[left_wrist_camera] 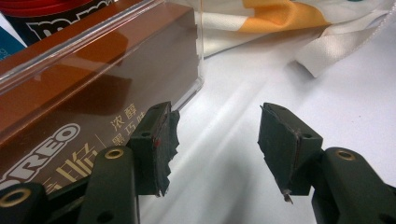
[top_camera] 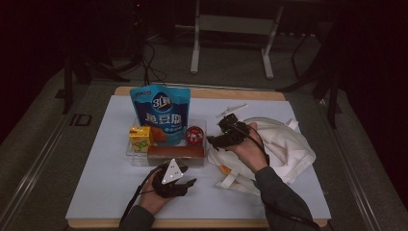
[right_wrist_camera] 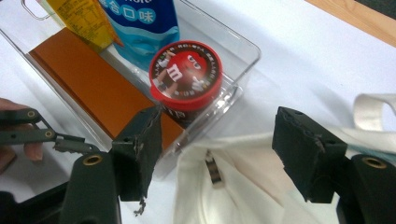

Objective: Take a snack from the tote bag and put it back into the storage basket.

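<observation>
Dim lab-style recording room: table (top_camera: 96,192) with white top stood on grey carpet, metal stand legs (top_camera: 195,53) and loose cables (top_camera: 151,62) behind, surroundings unlit.

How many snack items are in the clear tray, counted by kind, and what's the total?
Blue pouch: 1
Yellow juice carton: 1
Red-lidded candy tub: 1
Brown cookie box: 1
Total: 4, all in the clear tray
</observation>
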Demonstrator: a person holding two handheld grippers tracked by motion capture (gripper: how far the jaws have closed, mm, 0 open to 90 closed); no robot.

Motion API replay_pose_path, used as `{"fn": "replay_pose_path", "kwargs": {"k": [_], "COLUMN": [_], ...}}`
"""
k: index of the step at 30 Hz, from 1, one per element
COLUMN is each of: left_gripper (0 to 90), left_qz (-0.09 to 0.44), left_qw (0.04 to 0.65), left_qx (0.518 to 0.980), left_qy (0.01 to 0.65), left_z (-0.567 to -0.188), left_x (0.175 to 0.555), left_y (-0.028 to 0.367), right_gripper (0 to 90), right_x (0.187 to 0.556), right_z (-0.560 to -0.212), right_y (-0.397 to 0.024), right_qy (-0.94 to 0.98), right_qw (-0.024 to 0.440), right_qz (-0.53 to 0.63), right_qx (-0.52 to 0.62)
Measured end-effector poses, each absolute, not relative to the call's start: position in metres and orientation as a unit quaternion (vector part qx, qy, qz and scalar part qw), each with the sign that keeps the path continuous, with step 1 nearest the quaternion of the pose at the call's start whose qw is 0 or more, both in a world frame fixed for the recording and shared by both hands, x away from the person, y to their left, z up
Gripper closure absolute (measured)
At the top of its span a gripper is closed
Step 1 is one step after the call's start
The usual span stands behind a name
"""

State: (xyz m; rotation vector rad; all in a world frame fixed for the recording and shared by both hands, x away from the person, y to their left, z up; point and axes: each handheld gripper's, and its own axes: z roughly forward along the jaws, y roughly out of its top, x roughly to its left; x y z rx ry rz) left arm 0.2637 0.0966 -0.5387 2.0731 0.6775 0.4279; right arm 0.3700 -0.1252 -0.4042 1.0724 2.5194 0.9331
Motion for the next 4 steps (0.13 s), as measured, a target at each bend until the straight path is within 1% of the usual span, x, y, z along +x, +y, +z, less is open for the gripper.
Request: {"fn": "replay_pose_path", "kwargs": {"k": [4], "left_gripper": [45.2], "left_qz": [0.173], "left_qw": [0.443], "left_qx": [0.836], "left_qy": [0.274], "left_z": [-0.539], "left_x": [0.264], "left_y": [0.097], "right_gripper": [33.3], "right_x": [0.366], "right_z": [-0.404], "right_y": [-0.139], "right_qy": [0.860], "right_qw": [0.123], "right_qz": [0.328], "right_qx": [0.371]}}
